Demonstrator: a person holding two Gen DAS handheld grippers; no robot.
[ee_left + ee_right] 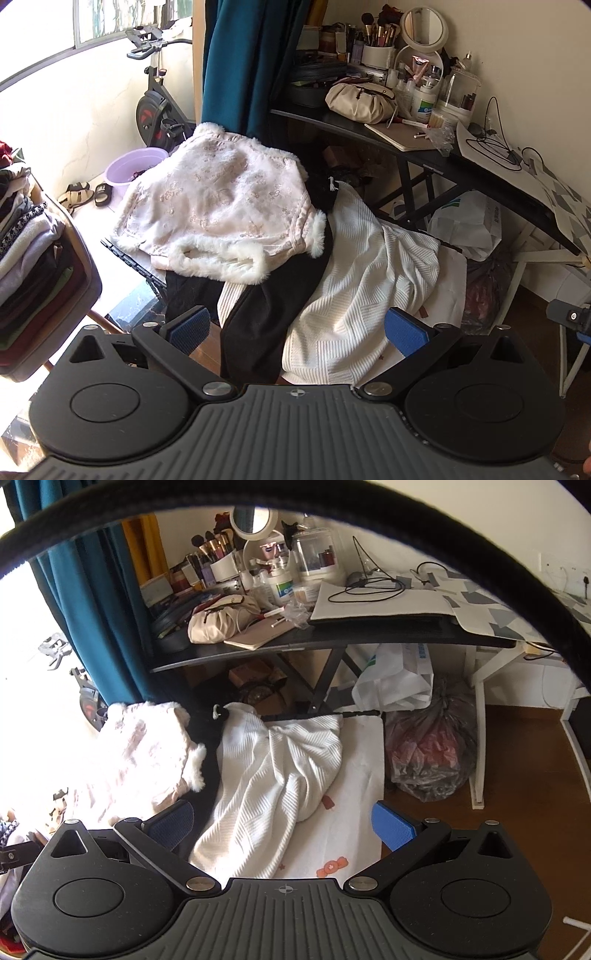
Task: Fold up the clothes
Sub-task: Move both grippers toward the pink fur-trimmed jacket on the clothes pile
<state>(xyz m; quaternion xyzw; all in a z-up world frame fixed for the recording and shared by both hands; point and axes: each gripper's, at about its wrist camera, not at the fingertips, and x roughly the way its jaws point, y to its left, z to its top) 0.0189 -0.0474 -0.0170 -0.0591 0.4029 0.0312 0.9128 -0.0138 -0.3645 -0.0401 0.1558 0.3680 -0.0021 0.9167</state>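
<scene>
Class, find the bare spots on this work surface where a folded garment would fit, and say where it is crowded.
Free: the printed sheet right of the white knit cloth, up to its floor-side edge. Crowded: the left side, where the fur-trimmed vest lies over a black garment. The desk behind is cluttered.

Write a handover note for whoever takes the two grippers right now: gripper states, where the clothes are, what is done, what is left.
Left gripper: open, holding nothing, above the pile.
Right gripper: open, holding nothing, over the white knit garment.
Clothes: the fur-trimmed pink vest lies crumpled on top at the left; a black garment runs under it; the white knit garment lies rumpled at the right. All rest on a white printed sheet.
Done: a stack of folded clothes sits on the chair at the left.
Left: all three garments are unfolded; none is gripped yet.
</scene>
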